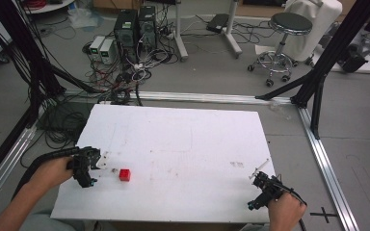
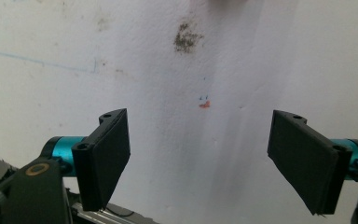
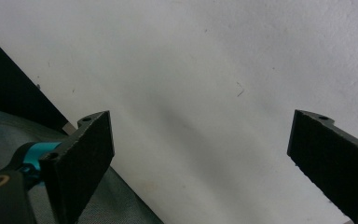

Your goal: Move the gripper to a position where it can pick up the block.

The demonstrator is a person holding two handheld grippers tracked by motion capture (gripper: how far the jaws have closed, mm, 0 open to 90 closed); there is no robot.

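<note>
A small red cube lies on the white table, toward its near left part. My left gripper is held just left of the cube, a short gap away from it. In the left gripper view its jaws stand wide apart over bare white board, so the left gripper is open with nothing between them. My right gripper hovers near the table's front right corner. The right gripper is also open and empty, above the table's edge.
The white board bears faint stains, a dark smudge and a small red mark. Black frame posts stand at the right and left. Behind the table are computer towers, tangled cables and a stool.
</note>
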